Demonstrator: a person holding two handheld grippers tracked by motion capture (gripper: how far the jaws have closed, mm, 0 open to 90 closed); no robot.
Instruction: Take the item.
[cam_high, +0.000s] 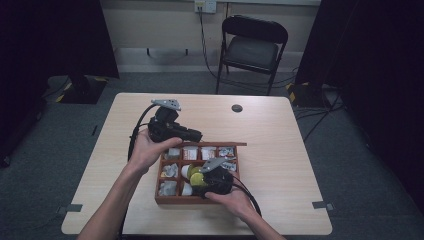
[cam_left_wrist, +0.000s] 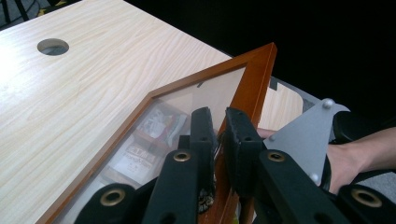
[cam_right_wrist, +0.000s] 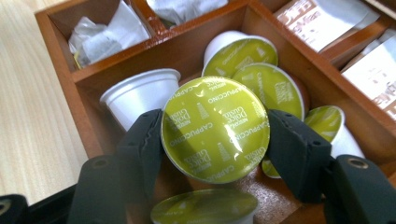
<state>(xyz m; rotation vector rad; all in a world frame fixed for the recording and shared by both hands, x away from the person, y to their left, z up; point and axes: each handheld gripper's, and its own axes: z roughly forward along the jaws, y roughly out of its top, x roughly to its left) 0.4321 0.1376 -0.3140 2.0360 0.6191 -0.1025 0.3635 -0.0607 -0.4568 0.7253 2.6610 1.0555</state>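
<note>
I'm working in what looks like a lab or recording room set up in an office space. My pale wood worktop (cam_high: 280, 130) has a cable hole (cam_high: 237, 108) and stands on grey carpet (cam_high: 360, 165). Black curtains (cam_high: 380, 50) hang at both sides, a folding chair (cam_high: 252, 50) waits by the wall, and cables run from a wall socket (cam_high: 205, 6).
</note>
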